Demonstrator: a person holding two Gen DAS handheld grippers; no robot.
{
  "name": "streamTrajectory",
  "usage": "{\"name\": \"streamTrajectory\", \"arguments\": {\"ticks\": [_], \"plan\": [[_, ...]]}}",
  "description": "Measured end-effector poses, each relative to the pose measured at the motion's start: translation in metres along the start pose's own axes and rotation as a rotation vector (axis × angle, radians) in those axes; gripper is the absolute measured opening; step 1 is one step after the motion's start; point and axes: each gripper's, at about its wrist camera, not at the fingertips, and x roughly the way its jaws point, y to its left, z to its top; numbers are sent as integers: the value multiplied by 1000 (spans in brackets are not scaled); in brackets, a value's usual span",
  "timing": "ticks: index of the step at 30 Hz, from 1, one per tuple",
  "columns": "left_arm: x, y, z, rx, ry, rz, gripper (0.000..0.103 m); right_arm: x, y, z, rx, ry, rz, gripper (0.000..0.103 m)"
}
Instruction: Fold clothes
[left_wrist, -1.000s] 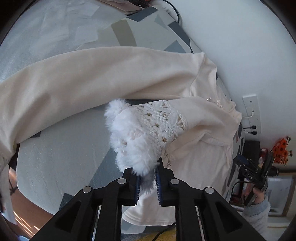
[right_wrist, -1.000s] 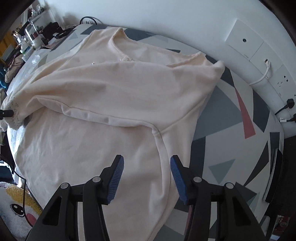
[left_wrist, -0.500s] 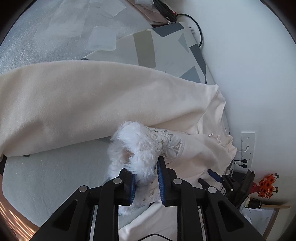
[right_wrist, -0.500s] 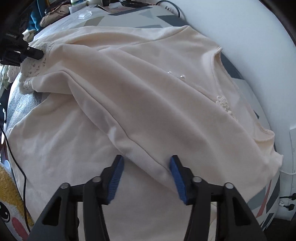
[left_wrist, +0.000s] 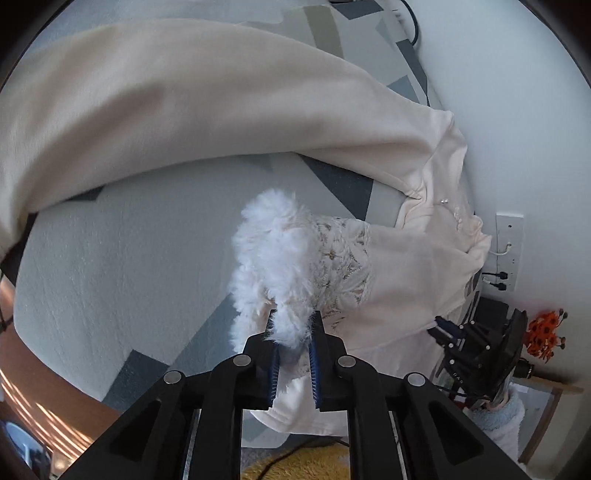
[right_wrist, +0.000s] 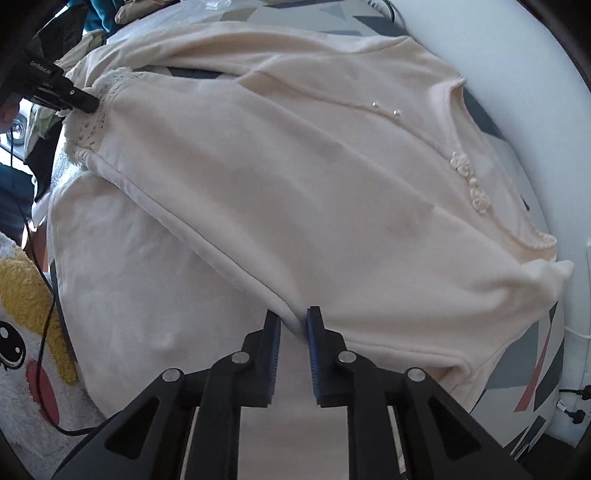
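One cream top (right_wrist: 295, 177) spread across patterned bench (left_wrist: 110, 258), furry cuff (left_wrist: 273, 273) at its left end. Left gripper (left_wrist: 293, 332) clamped on that cuff throughout. Right gripper (right_wrist: 291, 325), wide apart half a second ago, now closed on sleeve seam (right_wrist: 207, 236) near the armpit. Both ends likely held now, ready to fold the sleeve inward.

Cream sweater (right_wrist: 295, 177), white fluffy cuff (left_wrist: 273, 266), possibly floral lace band (left_wrist: 343, 266), grey geometric bedcover (left_wrist: 122, 251)
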Motion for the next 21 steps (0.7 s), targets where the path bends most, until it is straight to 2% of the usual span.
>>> {"name": "streamTrajectory", "arguments": {"ticks": [2, 4, 6, 9, 13, 16, 19, 21], "plan": [[-8, 4, 1, -23, -20, -23, 17, -6, 0, -6, 22, 2, 36, 32], [-18, 6, 5, -38, -47, -37, 17, -21, -3, -14, 35, -13, 61, 39], [-27, 7, 12, -50, -83, -49, 18, -40, -15, -22, 73, -42, 72, 40], [-27, 5, 26, -61, -106, -48, 21, -73, -58, -34, 232, -116, 61, 40], [-5, 3, 38, -93, -78, -60, 21, -103, -147, -50, 581, -248, -3, 40], [5, -2, 36, -109, -93, -89, 21, -99, -191, -50, 779, -290, -13, 40], [4, -5, 32, -142, -139, -112, 16, -81, -206, -28, 840, -291, -20, 44], [3, -5, 31, -183, -164, -114, 9, -63, -212, -10, 887, -259, -63, 49]]}}
